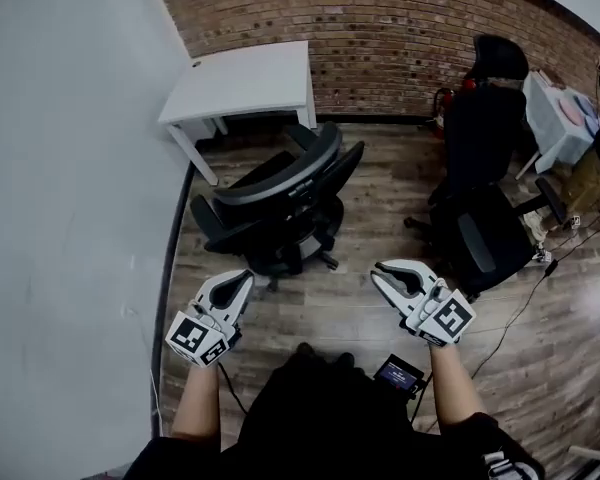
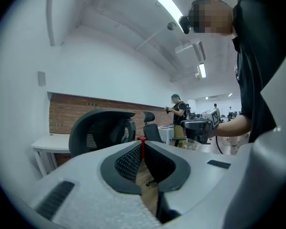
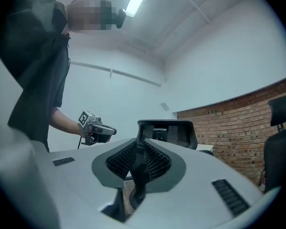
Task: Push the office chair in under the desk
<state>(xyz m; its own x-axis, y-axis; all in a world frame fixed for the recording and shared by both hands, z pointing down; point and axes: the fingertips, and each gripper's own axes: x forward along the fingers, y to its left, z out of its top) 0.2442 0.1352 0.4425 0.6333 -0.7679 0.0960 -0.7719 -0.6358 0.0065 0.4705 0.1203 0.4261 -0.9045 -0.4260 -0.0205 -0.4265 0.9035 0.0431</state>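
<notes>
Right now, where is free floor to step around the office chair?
Bare wooden floor lies between the office chair and the black chairs on the right. It is tight on the left, between the office chair and the white wall.

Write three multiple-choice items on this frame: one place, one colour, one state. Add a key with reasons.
1. Where does the desk stand?
A) against the brick wall
B) in the middle of the room
C) behind the person

2. What colour is the desk top?
A) black
B) wood-brown
C) white

3. How is the left gripper?
A) clamped on a chair's backrest
B) shut, with nothing in it
C) wide open

Key:
1 A: in the head view the desk's far edge runs along the foot of the brick wall.
2 C: the top and legs are plain white.
3 B: in the left gripper view the jaw tips meet, with nothing between them.
</notes>
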